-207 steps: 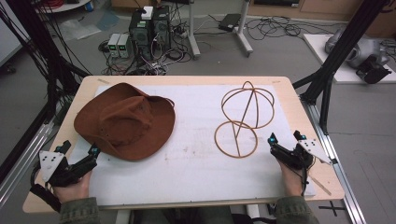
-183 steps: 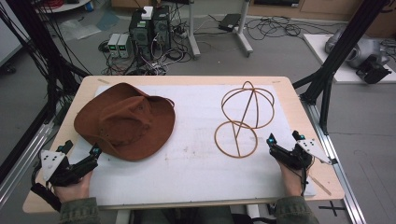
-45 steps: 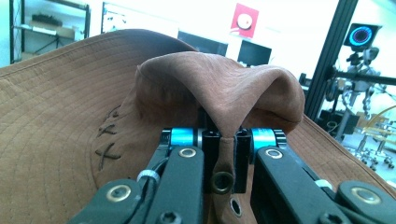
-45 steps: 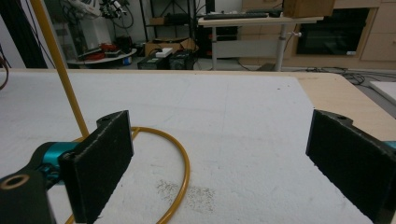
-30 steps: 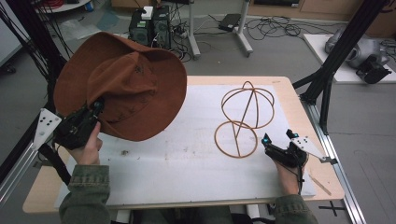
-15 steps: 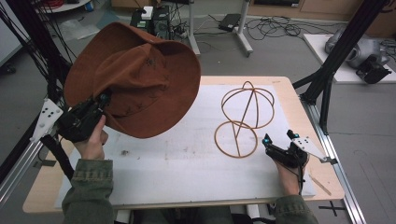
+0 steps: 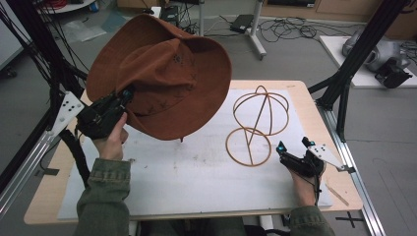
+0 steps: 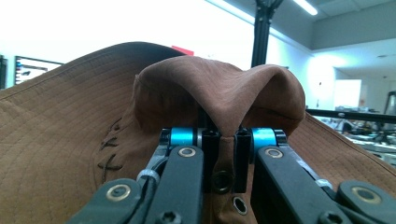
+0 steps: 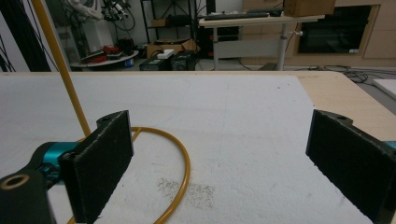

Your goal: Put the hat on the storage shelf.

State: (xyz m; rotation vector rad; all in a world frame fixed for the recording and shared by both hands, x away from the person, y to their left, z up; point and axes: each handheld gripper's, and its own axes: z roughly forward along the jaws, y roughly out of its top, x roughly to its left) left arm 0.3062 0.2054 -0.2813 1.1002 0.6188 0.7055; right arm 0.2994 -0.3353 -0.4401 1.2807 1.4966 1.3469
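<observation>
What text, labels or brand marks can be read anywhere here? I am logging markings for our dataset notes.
None can be read.
The brown hat, pinched by the left gripper, bears only stitched crosses, no letters.
The framed wall panel behind the hat is too blurred to read.

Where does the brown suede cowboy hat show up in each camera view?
High view: brown suede cowboy hat upper left, lifted off the table, pinched by the left gripper.
Left gripper view: fills the picture, fold clamped between the jaws.
Right gripper view: absent.
Shared landmark: left gripper.
</observation>
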